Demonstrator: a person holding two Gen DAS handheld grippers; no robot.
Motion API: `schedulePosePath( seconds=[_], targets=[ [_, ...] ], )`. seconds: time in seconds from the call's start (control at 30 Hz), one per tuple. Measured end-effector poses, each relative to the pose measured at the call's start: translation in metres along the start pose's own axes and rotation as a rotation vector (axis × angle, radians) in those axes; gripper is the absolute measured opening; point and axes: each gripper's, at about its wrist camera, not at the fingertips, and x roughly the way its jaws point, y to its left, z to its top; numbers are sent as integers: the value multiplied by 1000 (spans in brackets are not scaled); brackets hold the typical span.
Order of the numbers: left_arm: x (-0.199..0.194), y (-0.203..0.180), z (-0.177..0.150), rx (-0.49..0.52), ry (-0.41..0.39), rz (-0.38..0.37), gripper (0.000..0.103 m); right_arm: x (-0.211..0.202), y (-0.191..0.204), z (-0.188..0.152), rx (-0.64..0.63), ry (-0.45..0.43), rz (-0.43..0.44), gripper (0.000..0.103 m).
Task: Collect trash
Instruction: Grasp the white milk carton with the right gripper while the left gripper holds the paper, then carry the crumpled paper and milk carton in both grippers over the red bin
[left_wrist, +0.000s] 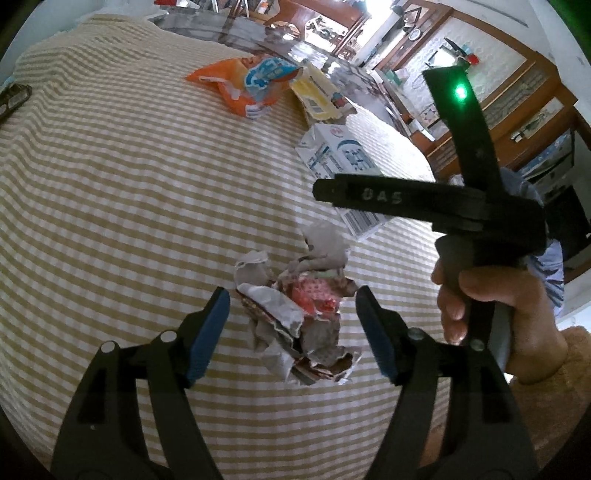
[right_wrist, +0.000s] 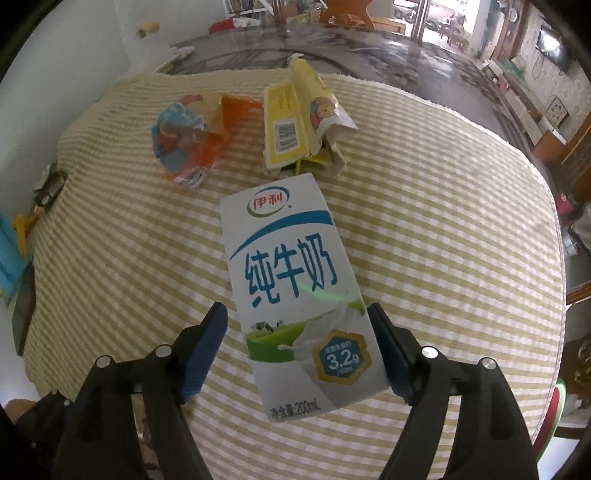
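Note:
My left gripper (left_wrist: 291, 299) is open, with a crumpled grey and red wrapper wad (left_wrist: 299, 314) lying on the striped cloth between its blue pads. My right gripper (right_wrist: 295, 314) is open, and a white and blue milk carton (right_wrist: 295, 295) lies flat between its fingers. The carton also shows in the left wrist view (left_wrist: 340, 158), partly behind the right gripper's body (left_wrist: 424, 203). Farther off lie an orange snack bag (right_wrist: 188, 140) and a torn yellow box (right_wrist: 295, 122); both show in the left wrist view, the bag (left_wrist: 243, 81) and the box (left_wrist: 317, 96).
The table wears a beige and white striped cloth (right_wrist: 443, 221); its far edge meets a glossy dark floor (right_wrist: 369, 51). Glasses (left_wrist: 14, 98) lie at the cloth's left edge. Blue and yellow objects (right_wrist: 14, 240) sit off the table's left side. Furniture lines the far right.

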Motion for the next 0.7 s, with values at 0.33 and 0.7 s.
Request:
schedulePosePath(
  seconds=[0.33, 0.7],
  targets=[
    [-2, -15, -4, 99, -18, 9, 36, -35, -24, -26, 106, -66, 56, 55],
    [-17, -13, -3, 91, -70, -2, 34, -116, -45, -112, 298, -244, 117, 54]
  ],
)
